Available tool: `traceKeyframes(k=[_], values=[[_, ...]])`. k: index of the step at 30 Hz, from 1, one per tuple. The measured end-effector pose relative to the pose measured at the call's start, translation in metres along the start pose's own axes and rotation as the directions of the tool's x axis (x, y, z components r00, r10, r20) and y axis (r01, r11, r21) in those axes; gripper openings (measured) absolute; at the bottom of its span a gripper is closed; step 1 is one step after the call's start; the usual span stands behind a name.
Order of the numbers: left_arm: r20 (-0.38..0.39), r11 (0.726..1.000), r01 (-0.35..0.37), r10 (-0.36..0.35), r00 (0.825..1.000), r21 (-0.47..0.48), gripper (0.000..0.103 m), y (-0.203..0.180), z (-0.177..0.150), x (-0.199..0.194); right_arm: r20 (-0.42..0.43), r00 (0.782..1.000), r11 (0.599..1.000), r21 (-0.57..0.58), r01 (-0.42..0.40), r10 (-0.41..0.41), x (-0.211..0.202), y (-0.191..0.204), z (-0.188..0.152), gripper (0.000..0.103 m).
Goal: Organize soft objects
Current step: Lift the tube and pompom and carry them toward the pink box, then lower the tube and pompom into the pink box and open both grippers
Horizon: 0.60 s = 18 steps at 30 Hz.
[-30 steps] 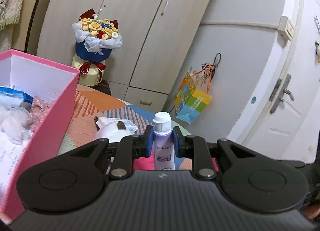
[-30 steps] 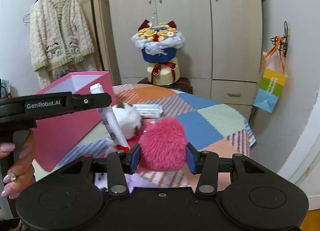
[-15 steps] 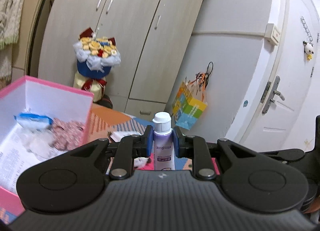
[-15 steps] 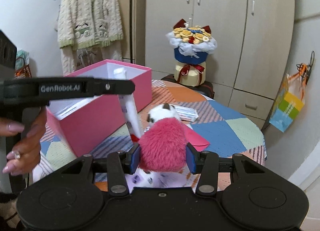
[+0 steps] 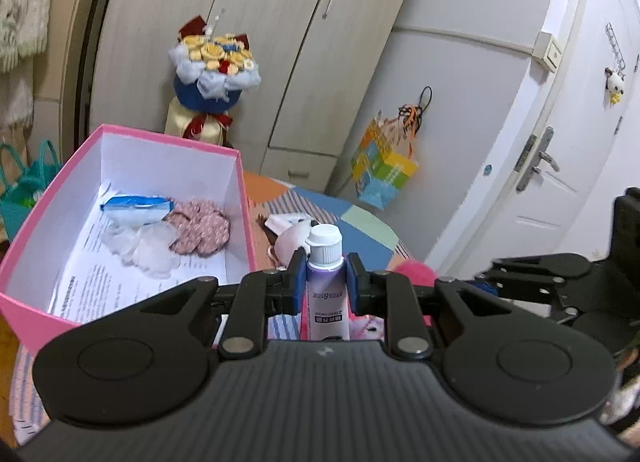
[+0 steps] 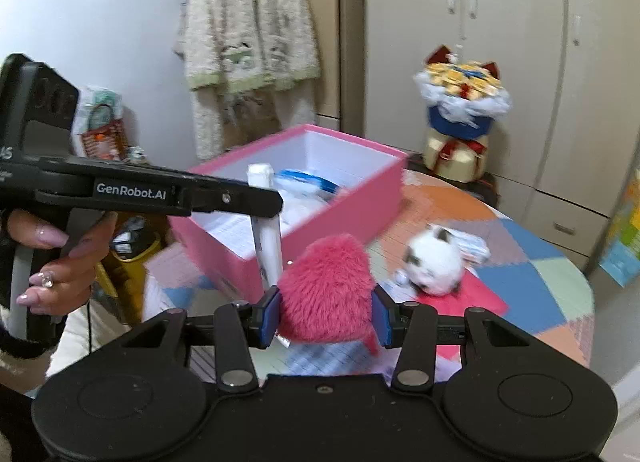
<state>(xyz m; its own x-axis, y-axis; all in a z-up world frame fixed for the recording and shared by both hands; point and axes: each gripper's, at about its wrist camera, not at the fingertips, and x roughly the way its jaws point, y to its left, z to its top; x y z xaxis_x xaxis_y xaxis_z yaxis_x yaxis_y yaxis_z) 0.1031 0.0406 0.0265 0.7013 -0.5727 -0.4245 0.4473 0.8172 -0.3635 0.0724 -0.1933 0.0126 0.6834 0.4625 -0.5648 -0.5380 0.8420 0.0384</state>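
Left gripper [image 5: 323, 288] pinches a white-capped tube [image 5: 325, 282] upright, right gripper [image 6: 325, 316] squeezes a pink pom-pom [image 6: 326, 290], both apparently raised beside the open pink box [image 5: 240, 198] for dropping in.

Reads "GenRobot.AI" in white along the side of the left gripper [image 6: 264, 202]; print on the purple tube [image 5: 326, 302] too small to read.
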Motion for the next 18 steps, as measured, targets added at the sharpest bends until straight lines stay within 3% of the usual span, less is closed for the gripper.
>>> traceKeyframes(k=[5, 11, 18], values=[[-0.020, 1.000, 0.011, -0.011, 1.000, -0.008, 0.019, 0.019, 0.022, -0.019, 0.007, 0.999, 0.999, -0.031, -0.044, 0.044, 0.010, 0.018, 0.026, 0.051], [0.015, 0.998, -0.051, 0.051, 0.999, 0.030, 0.019, 0.037, 0.048, -0.036, 0.022, 0.997, 0.997, -0.036, -0.075, 0.076, 0.028, 0.027, 0.059, 0.051], [-0.031, 0.987, -0.144, 0.147, 0.989, 0.072, 0.019, 0.067, 0.069, -0.020, -0.001, 0.992, 0.991, -0.041, -0.124, 0.124, 0.067, 0.032, 0.088, 0.051]])
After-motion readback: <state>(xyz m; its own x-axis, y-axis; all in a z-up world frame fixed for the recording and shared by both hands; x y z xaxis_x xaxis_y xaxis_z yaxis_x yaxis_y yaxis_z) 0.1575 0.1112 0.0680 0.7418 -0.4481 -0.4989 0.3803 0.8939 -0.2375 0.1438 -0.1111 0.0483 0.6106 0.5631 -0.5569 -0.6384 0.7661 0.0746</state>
